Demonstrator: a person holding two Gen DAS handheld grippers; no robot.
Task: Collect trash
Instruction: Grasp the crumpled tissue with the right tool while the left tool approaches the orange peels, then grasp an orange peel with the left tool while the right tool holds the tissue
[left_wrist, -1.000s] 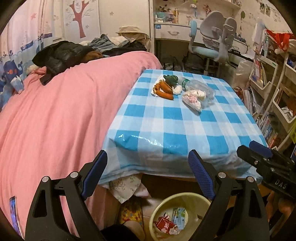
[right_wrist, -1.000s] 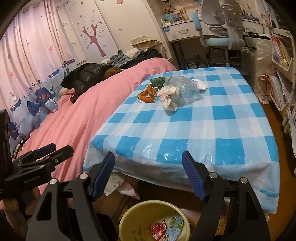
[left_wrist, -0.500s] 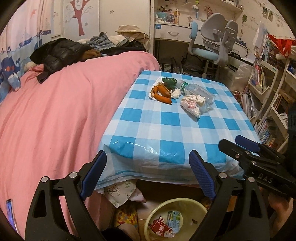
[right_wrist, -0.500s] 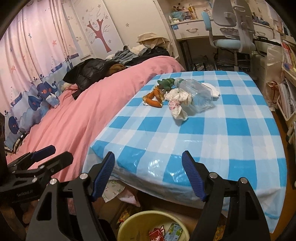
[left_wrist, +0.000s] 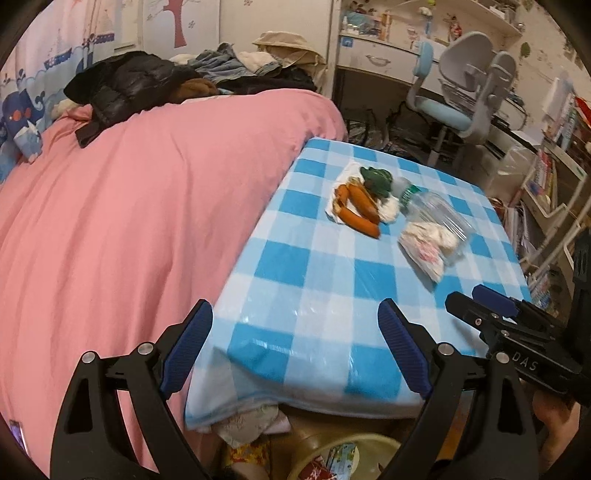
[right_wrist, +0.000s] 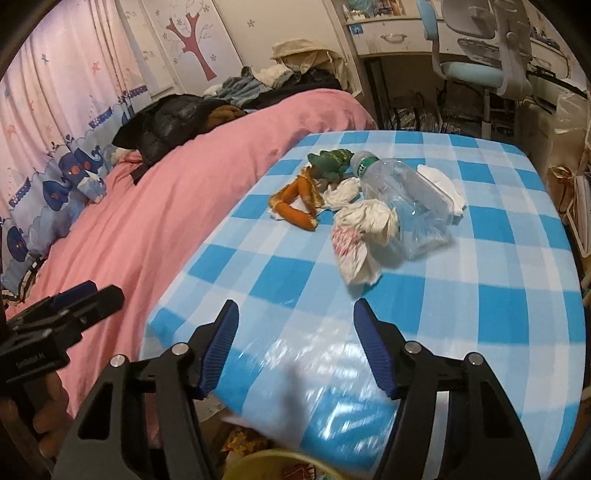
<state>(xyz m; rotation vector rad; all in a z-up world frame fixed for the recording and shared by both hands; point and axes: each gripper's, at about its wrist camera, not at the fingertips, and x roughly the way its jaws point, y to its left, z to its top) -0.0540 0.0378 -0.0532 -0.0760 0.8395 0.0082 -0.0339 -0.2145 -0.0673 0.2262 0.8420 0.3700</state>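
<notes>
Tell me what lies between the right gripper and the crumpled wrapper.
Only bare checked tablecloth separates the right gripper from the crumpled wrapper, seen in the right wrist view.

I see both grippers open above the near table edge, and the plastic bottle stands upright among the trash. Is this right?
Not quite. The plastic bottle lies on its side, as the right wrist view shows. The rest holds: the left gripper and right gripper are open, near the table edge.

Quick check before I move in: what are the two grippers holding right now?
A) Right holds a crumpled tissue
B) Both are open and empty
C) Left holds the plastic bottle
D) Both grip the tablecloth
B: the left gripper and right gripper both show spread fingers with nothing between them; the plastic bottle and crumpled tissue lie on the table.
</notes>
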